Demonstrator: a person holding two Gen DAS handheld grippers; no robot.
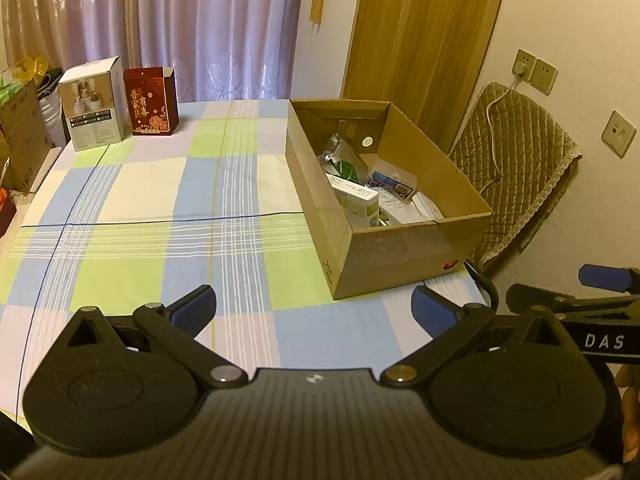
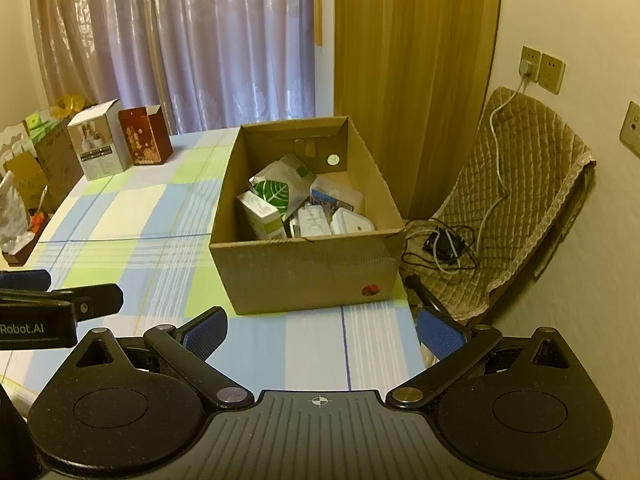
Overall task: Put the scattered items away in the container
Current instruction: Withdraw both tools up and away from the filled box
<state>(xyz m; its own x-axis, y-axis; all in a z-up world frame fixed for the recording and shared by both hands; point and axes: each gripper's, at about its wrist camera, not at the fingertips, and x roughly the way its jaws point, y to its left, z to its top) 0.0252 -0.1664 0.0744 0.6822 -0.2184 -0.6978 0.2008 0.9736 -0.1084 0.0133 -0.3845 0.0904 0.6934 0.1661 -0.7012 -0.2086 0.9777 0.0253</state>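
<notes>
at frame centre, cardboard box looks light, stiff; best gripped by rim. left gripper, right gripper spread wide, empty.

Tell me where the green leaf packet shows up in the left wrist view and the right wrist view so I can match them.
Left wrist view: the green leaf packet lies inside the cardboard box, right of centre, mostly hidden behind a white carton.
Right wrist view: the packet sits near the picture's centre, in the box, leaf print facing up.
Shared landmark: the round hole in the box's far wall.
</notes>
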